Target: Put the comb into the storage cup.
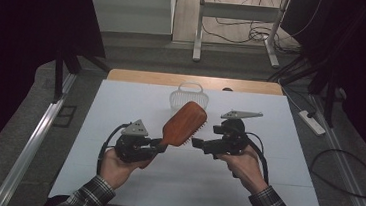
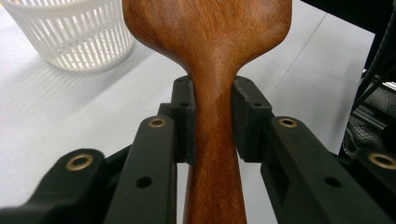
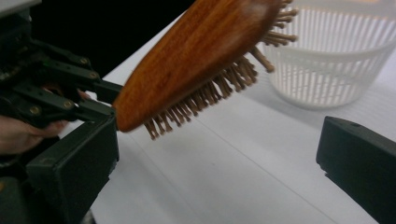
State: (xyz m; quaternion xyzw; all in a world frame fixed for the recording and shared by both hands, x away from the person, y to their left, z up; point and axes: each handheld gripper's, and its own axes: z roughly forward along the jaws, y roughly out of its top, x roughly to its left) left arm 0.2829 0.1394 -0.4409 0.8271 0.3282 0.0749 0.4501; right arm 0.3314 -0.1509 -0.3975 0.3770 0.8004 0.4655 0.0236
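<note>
Left gripper view: hairbrush [image 2: 210, 56] handle clamped between jaws (head beyond).

Overall light: dim in the high view; the surroundings sink into near black; the white table [image 1: 136, 99] is the brightest area
Shadows: soft and faint on the table; a pale shadow lies beside the white basket [image 2: 70, 32]
Glare: mild sheen on the wooden hairbrush [image 2: 210, 42]
Focus: jaws at the bottom of both gripper views are soft; the basket [image 3: 336, 60] is slightly blurred
Noise: grainy high view
</note>
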